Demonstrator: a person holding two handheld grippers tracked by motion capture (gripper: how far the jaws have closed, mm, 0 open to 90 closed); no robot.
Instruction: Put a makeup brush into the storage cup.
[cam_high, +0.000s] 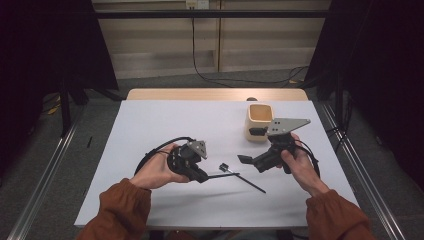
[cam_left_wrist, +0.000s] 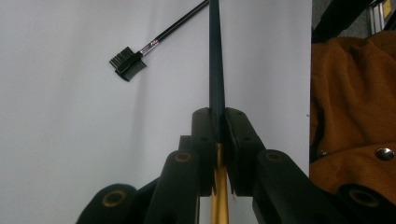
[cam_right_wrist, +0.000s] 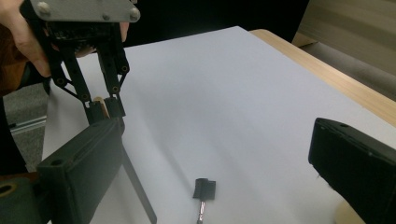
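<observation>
A: Biggest first: the table (cam_high: 150, 130) is wide and bare, so room is not the worry. The beige cup (cam_high: 257, 120) stands at the far right, just beyond the right tongs (cam_high: 246, 159), whose jaws are spread apart and carry nothing.

B: And the left tongs (cam_left_wrist: 218, 122)?

A: Clenched on a thin dark stick (cam_left_wrist: 215, 56), gold at the gripped end, pinched near one end only. I'd judge the long free part could swing or slip out if the hand turns quickly.

B: Anything smaller?

A: The brow brush (cam_high: 242, 178) lies on the table between the two tongs, near the stick's tip. A low sweep of that stick might knock it aside, and a hasty reach rightward might tip the cup.
</observation>
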